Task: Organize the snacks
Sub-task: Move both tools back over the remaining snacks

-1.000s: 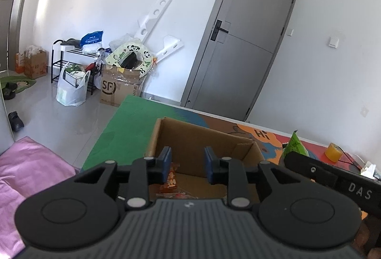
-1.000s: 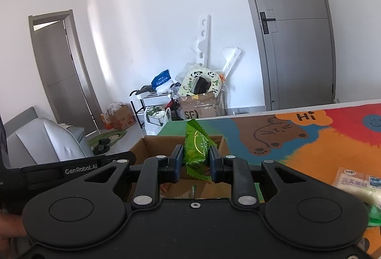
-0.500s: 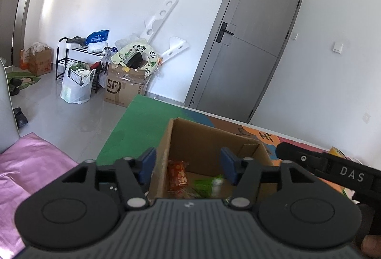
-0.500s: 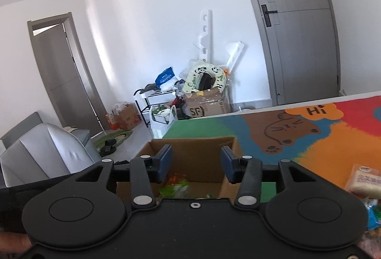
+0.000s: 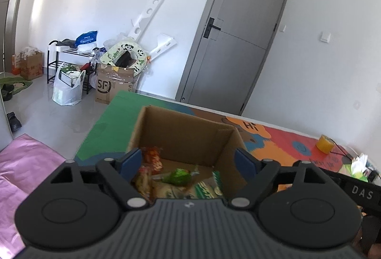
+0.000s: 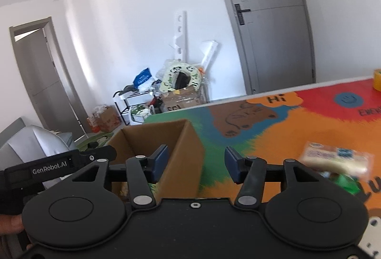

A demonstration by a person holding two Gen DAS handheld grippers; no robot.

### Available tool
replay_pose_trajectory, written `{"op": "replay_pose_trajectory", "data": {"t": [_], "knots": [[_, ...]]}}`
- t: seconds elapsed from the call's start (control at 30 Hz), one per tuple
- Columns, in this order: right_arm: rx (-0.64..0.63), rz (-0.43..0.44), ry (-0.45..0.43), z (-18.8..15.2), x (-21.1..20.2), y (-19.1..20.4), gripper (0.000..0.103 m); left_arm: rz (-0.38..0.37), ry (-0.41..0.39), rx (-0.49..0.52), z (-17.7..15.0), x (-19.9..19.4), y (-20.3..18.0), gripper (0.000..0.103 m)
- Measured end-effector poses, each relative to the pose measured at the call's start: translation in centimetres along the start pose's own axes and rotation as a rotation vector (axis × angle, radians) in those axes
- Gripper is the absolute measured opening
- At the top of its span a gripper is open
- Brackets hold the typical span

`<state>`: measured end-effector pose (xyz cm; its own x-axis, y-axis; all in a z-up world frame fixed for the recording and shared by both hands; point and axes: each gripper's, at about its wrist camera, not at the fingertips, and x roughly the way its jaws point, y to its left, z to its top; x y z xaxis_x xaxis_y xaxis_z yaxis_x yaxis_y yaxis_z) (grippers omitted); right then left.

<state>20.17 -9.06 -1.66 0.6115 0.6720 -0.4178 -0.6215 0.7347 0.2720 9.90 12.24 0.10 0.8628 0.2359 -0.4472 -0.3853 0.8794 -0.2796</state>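
1. Since both tools carry nothing, this reads as a gap between deliveries: the left gripper (image 5: 188, 161) hangs over the open brown cardboard box (image 5: 190, 133) with jaws spread wide and empty; the right gripper (image 6: 196, 165) is likewise released, jaws apart, nothing between them.
2. Box sits at the near left end of the colourful cartoon play mat (image 6: 309, 121), probably so both hands reach it easily.
3. Left wrist view alone shows the box's contents: a green wrapped snack (image 5: 178, 175), an orange-red packet (image 5: 152, 159) against the left wall, and pale green-printed packets (image 5: 204, 188) on the floor.
4. Right wrist view alone shows what is left outside: a pale rectangular snack packet (image 6: 335, 159), blurred, lying on the mat to the right, with a green wrapper (image 6: 345, 183) just near of it.
5. Judgement: the right gripper faces past the box's right wall toward these, likely next pick.
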Motion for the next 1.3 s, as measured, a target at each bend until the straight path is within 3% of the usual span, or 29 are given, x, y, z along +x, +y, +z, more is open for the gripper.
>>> {"op": "replay_pose_trajectory", "data": {"t": [0.33, 1.0, 1.3], "knots": [[0.068, -0.067, -0.024, -1.2, -3.5, -4.5, 0.061, -0.049, 0.010, 0.075, -1.6, -0.6, -4.6, 0.090], [0.151, -0.182, -0.085, -3.2, -9.9, -11.1, 0.063, -0.187, 0.033, 0.164, -4.6, -1.0, -11.5, 0.090], [0.183, -0.213, -0.081, -4.1, -10.9, -13.4, 0.063, -0.208, 0.054, 0.194, -5.9, 0.0, -14.0, 0.090]]}}
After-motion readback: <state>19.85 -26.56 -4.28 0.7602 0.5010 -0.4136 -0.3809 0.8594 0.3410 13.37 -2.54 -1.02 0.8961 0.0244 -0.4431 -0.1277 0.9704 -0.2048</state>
